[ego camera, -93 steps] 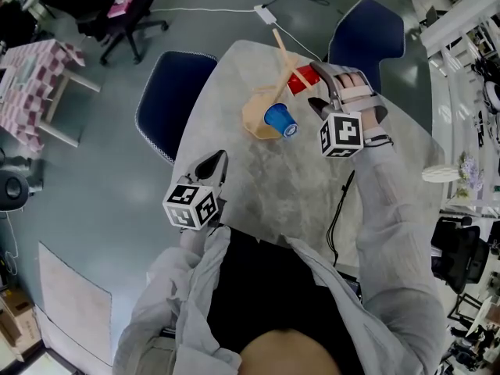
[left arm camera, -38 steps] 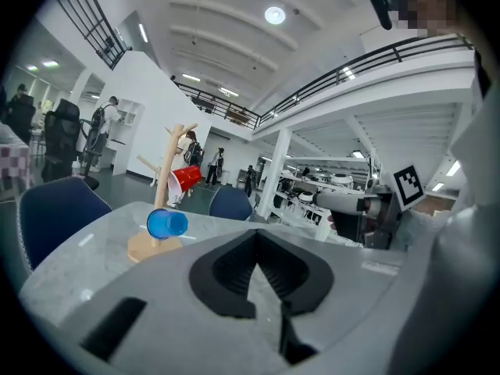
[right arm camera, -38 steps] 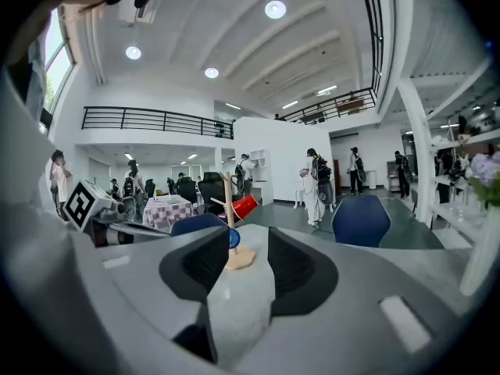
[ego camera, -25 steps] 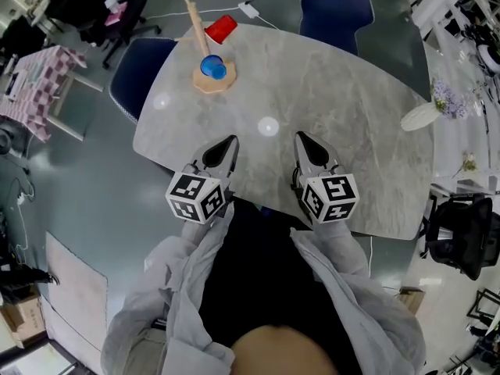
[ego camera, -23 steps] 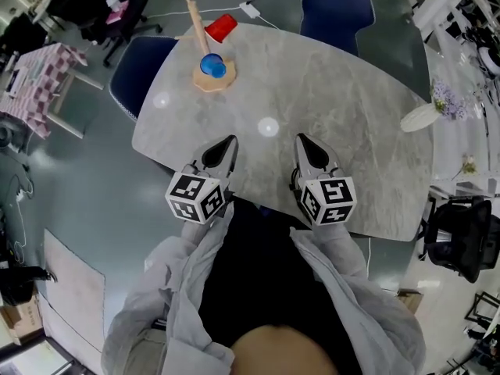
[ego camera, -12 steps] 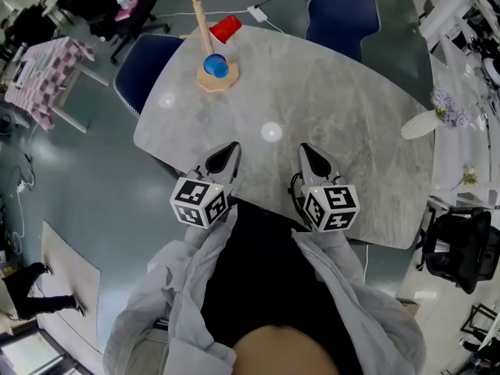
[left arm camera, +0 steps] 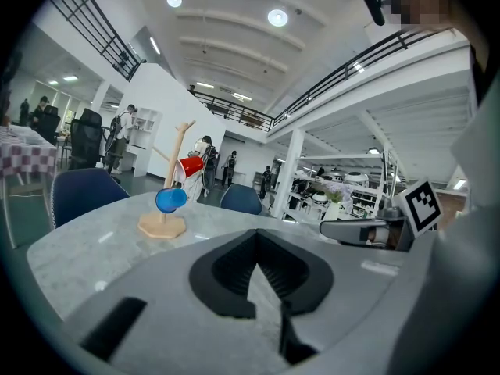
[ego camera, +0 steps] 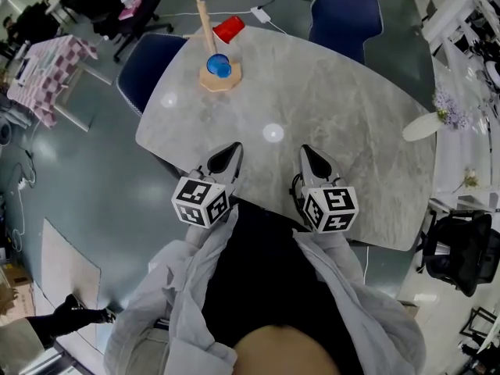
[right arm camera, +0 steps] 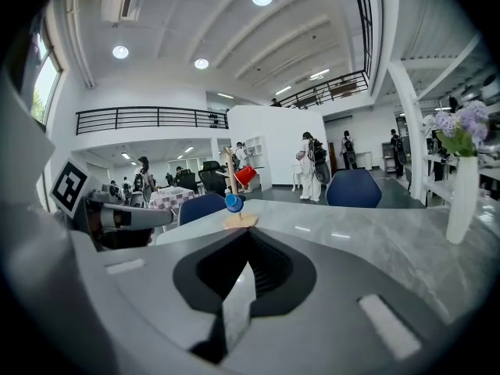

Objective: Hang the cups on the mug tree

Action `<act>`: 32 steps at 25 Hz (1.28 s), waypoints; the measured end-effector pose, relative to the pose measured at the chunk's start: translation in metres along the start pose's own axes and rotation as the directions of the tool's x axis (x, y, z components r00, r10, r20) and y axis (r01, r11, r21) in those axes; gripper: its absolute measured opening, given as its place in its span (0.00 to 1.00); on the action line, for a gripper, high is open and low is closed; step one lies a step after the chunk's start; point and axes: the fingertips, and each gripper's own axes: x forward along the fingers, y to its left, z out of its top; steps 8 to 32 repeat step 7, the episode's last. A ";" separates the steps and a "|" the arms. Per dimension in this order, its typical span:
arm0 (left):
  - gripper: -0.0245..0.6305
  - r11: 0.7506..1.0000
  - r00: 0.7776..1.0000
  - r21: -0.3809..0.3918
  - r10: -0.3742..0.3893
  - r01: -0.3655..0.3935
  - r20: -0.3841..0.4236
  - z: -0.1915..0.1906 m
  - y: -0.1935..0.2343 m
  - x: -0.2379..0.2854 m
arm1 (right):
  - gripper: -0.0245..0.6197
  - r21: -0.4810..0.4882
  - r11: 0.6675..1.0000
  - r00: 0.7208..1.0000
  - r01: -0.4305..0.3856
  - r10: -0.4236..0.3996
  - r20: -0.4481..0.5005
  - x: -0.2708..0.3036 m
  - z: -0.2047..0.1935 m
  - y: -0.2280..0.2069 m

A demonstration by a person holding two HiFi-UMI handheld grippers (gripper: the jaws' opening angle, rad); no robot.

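A: Two cups, where are they hanging?

B: Both on the mug tree [ego camera: 216, 77], which stands at the far left corner of the desk [ego camera: 336, 92]. The blue cup [ego camera: 218, 66] hangs low on the pole, just above the wooden base, lying on its side. The red cup [ego camera: 229, 29] hangs higher up, tilted, on the far side of the pole.

A: And the left tool [ego camera: 229, 152]?

B: It hovers at the near edge of the desk, well apart from the tree and pointing towards it. Its own view shows the jaws together, with only the grey desk top beyond them.

A: The right tool [ego camera: 308, 154]?

B: Just beside the left one, level with it at the same near edge. Its jaws are closed too, pad against pad. Each tool shows at the side of the other's view.

A: Anything else on the desk?

B: A white vase [ego camera: 423, 126] with purple flowers, at the right edge, far from the tree. A blue chair [ego camera: 155, 59] stands beyond the corner where the tree is.
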 end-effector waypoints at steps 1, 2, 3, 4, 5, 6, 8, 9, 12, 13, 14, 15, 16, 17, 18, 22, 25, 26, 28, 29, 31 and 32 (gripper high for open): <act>0.04 1.000 1.000 0.000 0.000 0.000 -0.001 0.000 0.000 0.000 | 0.06 0.003 1.000 1.000 -0.001 0.001 -0.003 0.000 -0.001 0.000; 0.04 1.000 1.000 -0.001 -0.001 0.001 -0.003 -0.001 0.000 0.001 | 0.06 0.005 1.000 1.000 -0.002 0.002 -0.005 0.000 -0.002 0.000; 0.04 1.000 1.000 -0.001 -0.001 0.001 -0.005 -0.003 0.000 0.001 | 0.06 0.006 1.000 1.000 -0.002 0.002 -0.006 0.000 -0.003 0.000; 0.04 1.000 1.000 -0.001 -0.002 0.002 -0.007 -0.004 0.000 0.002 | 0.06 0.005 1.000 1.000 -0.001 0.001 -0.006 -0.001 -0.004 -0.001; 0.04 1.000 1.000 -0.001 -0.004 0.004 -0.009 -0.005 -0.001 0.003 | 0.06 0.005 1.000 1.000 0.001 -0.001 -0.006 0.000 -0.004 -0.002; 0.04 1.000 1.000 0.000 -0.006 0.006 -0.010 -0.006 -0.001 0.004 | 0.06 0.004 1.000 1.000 0.002 -0.002 -0.006 0.000 -0.005 -0.003; 0.04 1.000 1.000 0.000 -0.009 0.009 -0.011 -0.007 -0.001 0.005 | 0.06 0.003 1.000 1.000 0.003 -0.003 -0.006 0.000 -0.005 -0.004; 0.04 1.000 1.000 0.000 -0.009 0.009 -0.011 -0.007 -0.001 0.005 | 0.06 0.003 1.000 1.000 0.003 -0.003 -0.006 0.000 -0.005 -0.004; 0.04 1.000 1.000 0.000 -0.009 0.009 -0.011 -0.007 -0.001 0.005 | 0.06 0.003 1.000 1.000 0.003 -0.003 -0.006 0.000 -0.005 -0.004; 0.04 1.000 1.000 0.000 -0.009 0.009 -0.011 -0.007 -0.001 0.005 | 0.06 0.003 1.000 1.000 0.003 -0.003 -0.006 0.000 -0.005 -0.004; 0.04 1.000 1.000 0.000 -0.009 0.009 -0.011 -0.007 -0.001 0.005 | 0.06 0.003 1.000 1.000 0.003 -0.003 -0.006 0.000 -0.005 -0.004; 0.04 1.000 1.000 0.000 -0.009 0.009 -0.011 -0.007 -0.001 0.005 | 0.06 0.003 1.000 1.000 0.003 -0.003 -0.006 0.000 -0.005 -0.004; 0.04 1.000 1.000 0.000 -0.009 0.009 -0.011 -0.007 -0.001 0.005 | 0.06 0.003 1.000 1.000 0.003 -0.003 -0.006 0.000 -0.005 -0.004; 0.04 1.000 1.000 0.000 -0.009 0.009 -0.011 -0.007 -0.001 0.005 | 0.06 0.003 1.000 1.000 0.003 -0.003 -0.006 0.000 -0.005 -0.004; 0.04 1.000 1.000 0.000 -0.009 0.009 -0.011 -0.007 -0.001 0.005 | 0.06 0.003 1.000 1.000 0.003 -0.003 -0.006 0.000 -0.005 -0.004; 0.04 1.000 1.000 0.000 -0.009 0.009 -0.011 -0.007 -0.001 0.005 | 0.06 0.003 1.000 1.000 0.003 -0.003 -0.006 0.000 -0.005 -0.004; 0.04 1.000 1.000 0.000 -0.009 0.009 -0.011 -0.007 -0.001 0.005 | 0.06 0.003 1.000 1.000 0.003 -0.003 -0.006 0.000 -0.005 -0.004; 0.04 1.000 1.000 0.000 -0.009 0.009 -0.011 -0.007 -0.001 0.005 | 0.06 0.003 1.000 1.000 0.003 -0.003 -0.006 0.000 -0.005 -0.004; 0.04 1.000 1.000 0.000 -0.009 0.009 -0.011 -0.007 -0.001 0.005 | 0.06 0.003 1.000 1.000 0.003 -0.003 -0.006 0.000 -0.005 -0.004; 0.04 1.000 1.000 0.000 -0.009 0.009 -0.011 -0.007 -0.001 0.005 | 0.06 0.003 1.000 1.000 0.003 -0.003 -0.006 0.000 -0.005 -0.004; 0.04 1.000 1.000 0.000 -0.009 0.009 -0.011 -0.007 -0.001 0.005 | 0.06 0.003 1.000 1.000 0.003 -0.003 -0.006 0.000 -0.005 -0.004; 0.04 1.000 1.000 0.000 -0.009 0.009 -0.011 -0.007 -0.001 0.005 | 0.06 0.003 1.000 1.000 0.003 -0.003 -0.006 0.000 -0.005 -0.004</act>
